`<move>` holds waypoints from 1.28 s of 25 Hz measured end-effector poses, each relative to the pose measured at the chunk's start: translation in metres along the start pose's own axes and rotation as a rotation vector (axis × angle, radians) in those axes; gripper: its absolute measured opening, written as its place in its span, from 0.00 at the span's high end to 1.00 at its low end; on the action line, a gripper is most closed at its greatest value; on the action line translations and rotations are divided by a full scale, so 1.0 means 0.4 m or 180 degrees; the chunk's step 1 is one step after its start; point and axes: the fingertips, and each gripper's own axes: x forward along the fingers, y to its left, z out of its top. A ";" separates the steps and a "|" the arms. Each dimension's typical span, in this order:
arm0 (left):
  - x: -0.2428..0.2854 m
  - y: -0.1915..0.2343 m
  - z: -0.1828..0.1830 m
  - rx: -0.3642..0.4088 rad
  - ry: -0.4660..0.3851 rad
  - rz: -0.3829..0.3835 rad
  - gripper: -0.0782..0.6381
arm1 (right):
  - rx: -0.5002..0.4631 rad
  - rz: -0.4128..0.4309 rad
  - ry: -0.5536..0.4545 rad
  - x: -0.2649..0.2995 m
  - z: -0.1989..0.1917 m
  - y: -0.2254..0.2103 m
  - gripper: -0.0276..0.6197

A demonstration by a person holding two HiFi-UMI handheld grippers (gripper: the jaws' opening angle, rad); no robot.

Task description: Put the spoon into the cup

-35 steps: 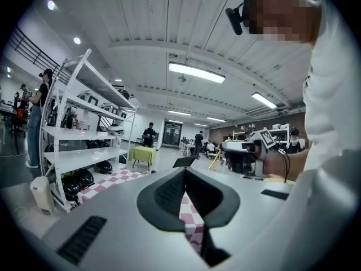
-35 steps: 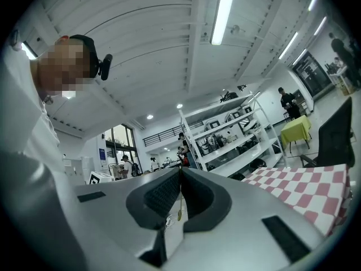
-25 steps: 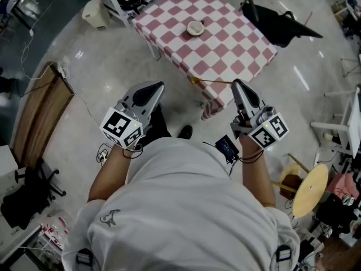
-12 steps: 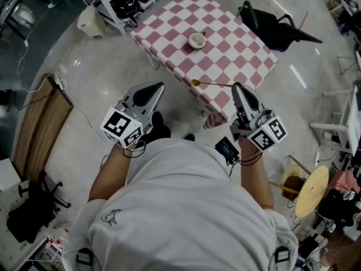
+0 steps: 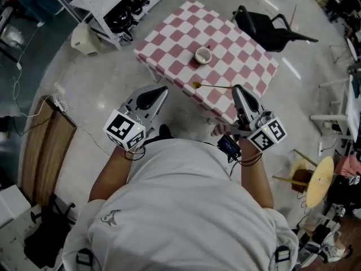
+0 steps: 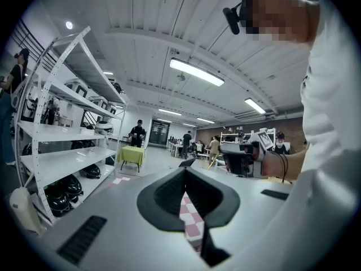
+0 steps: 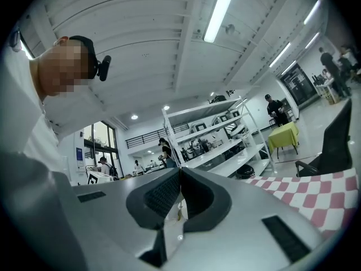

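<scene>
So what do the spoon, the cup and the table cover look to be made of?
Spoon: thin and gold-toned with a slight sheen, so likely metal, perhaps plated. Cup: off-white with a thick rim, probably glazed ceramic, though it is too small to be sure. Table cover: pink-and-white check that hangs over the table's edges, so cloth or soft vinyl.

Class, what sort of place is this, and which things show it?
Probably a big lab or workshop hall: tall white metal shelving, long ceiling strip lights, and people standing about in the open room.
</scene>
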 end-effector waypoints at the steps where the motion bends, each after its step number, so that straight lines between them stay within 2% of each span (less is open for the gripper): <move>1: -0.007 0.017 0.003 0.0001 0.0005 -0.0027 0.87 | -0.0002 -0.0025 -0.0010 0.016 0.000 0.006 0.91; 6: -0.034 0.084 0.013 -0.0045 -0.0009 -0.0100 0.87 | 0.0011 -0.0106 -0.0029 0.076 -0.013 0.026 0.91; 13: -0.023 0.143 0.005 -0.0150 -0.0013 -0.0073 0.87 | 0.0070 -0.0064 -0.0011 0.132 -0.018 0.009 0.91; 25: 0.105 0.178 0.019 -0.0115 0.0063 0.0010 0.87 | 0.0117 0.0024 0.0016 0.175 0.030 -0.137 0.91; 32: 0.232 0.171 0.021 0.0015 0.0123 0.0091 0.87 | 0.0056 0.0099 -0.0032 0.166 0.109 -0.256 0.91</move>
